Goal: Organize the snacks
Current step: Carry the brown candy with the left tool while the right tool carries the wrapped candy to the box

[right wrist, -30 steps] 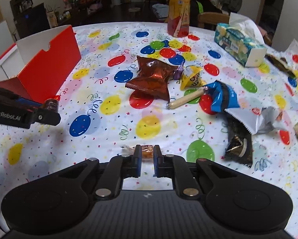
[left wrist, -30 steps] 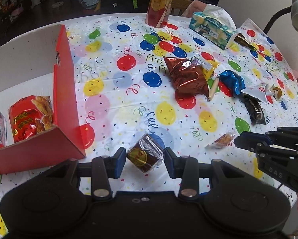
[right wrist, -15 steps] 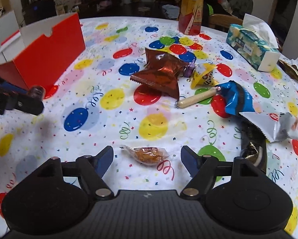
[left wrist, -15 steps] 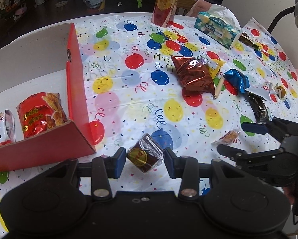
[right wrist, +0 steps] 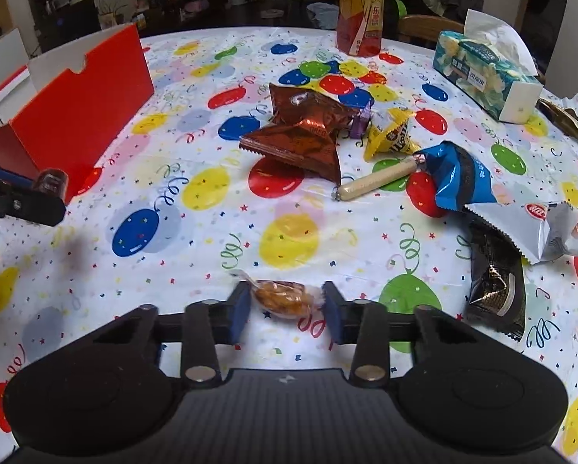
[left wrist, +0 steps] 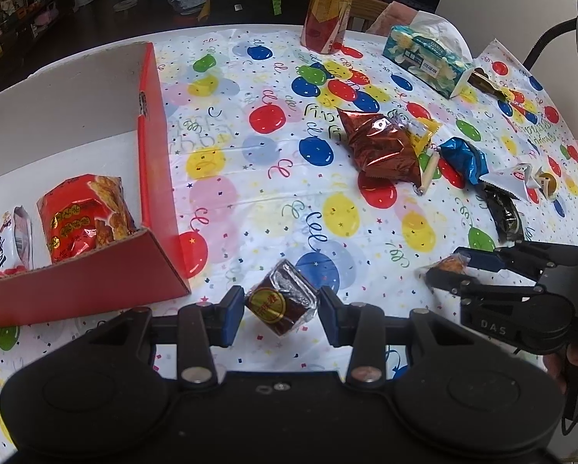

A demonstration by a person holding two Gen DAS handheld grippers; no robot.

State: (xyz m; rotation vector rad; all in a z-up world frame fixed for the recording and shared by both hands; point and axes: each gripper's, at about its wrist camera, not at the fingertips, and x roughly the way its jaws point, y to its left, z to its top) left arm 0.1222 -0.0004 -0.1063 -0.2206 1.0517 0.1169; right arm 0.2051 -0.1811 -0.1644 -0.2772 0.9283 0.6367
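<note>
Left wrist view: our left hand-held gripper [left wrist: 280, 311] is clamped on a small foil-wrapped cake [left wrist: 282, 302], held above the surface [left wrist: 250, 193], with the red box [left wrist: 149, 178] at about 10 o'clock already holding two snack bags. The foil looks crinkly and light, probably squashy, so we'd go easy on it.

Right wrist view: our right hand-held gripper [right wrist: 285, 311] sits partly open, fingers on either side of a clear-wrapped candy [right wrist: 283, 298] lying on the surface. Can't tell if they're touching yet. The wrapper looks slippery and thin, so grabbing the fat middle seems safest.
</note>
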